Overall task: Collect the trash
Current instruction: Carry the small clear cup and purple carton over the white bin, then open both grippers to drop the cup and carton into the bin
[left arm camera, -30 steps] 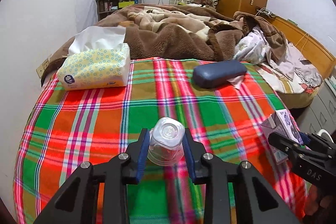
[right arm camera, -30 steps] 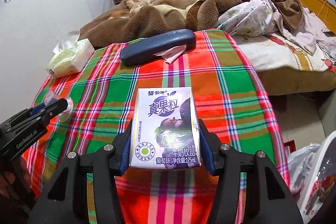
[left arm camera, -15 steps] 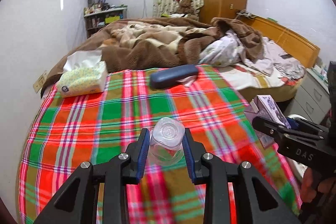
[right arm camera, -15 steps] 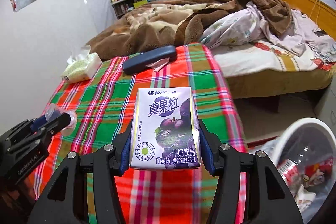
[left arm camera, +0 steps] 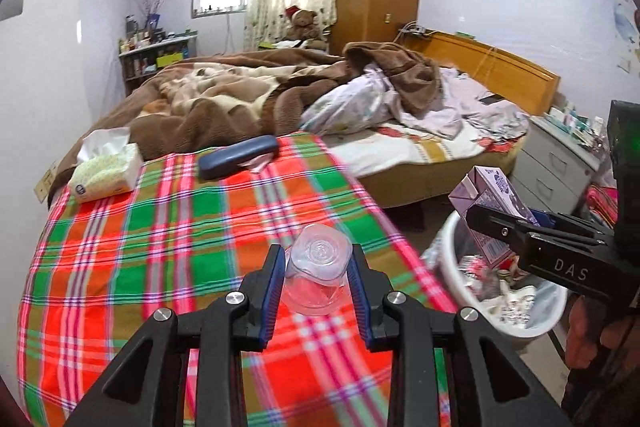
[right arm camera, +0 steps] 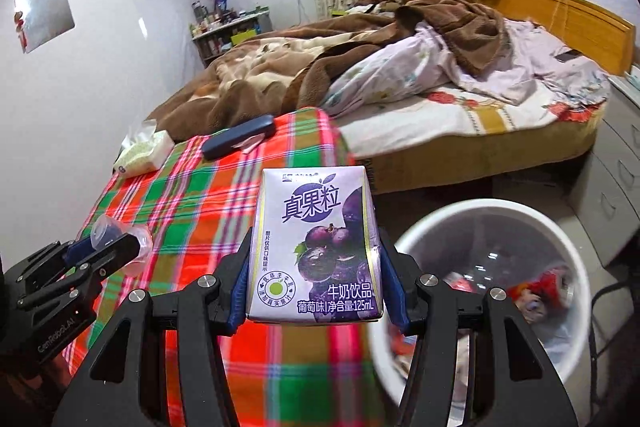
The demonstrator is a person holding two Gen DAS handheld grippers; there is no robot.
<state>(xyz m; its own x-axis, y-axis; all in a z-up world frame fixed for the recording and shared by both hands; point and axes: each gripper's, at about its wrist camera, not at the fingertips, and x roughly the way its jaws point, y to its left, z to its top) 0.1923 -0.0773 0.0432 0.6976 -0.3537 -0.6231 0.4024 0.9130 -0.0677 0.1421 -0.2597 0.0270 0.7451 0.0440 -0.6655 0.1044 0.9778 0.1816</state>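
Plaid cloth [left arm camera: 168, 227] in red, green and orange covers the table in the left wrist view, and the left gripper [left arm camera: 318, 269] hangs above its near edge. Its blue-padded fingers [left arm camera: 274, 291] are clamped on a clear plastic cup [left arm camera: 318, 277], turned so its base faces the camera. At the cloth's far end lie a tissue pack [left arm camera: 106, 173] at the left corner and a dark blue case [left arm camera: 238, 157] to its right, with a scrap of tissue poking out from under the case. Right of the cloth, on the floor, stands a white trash bin [left arm camera: 452, 251] already holding wrappers. Above the bin's rim, the right gripper [left arm camera: 500, 223] carries a purple drink carton [left arm camera: 490, 201]. Beyond the cloth, a bed [left arm camera: 420, 147] carries a rumpled brown blanket.

From the right wrist view, the right gripper [right arm camera: 316, 291] has its fingers [right arm camera: 390, 291] pressed against both sides of the purple drink carton [right arm camera: 316, 247], which stands upright with its printed face toward the camera. The carton sits over the cloth's [right arm camera: 180, 203] right edge, just beside the trash bin [right arm camera: 484, 215], which is lined with a bag and holds red and white litter. Left of the carton, the left gripper [right arm camera: 116, 243] holds the plastic cup [right arm camera: 104, 233] over the cloth.
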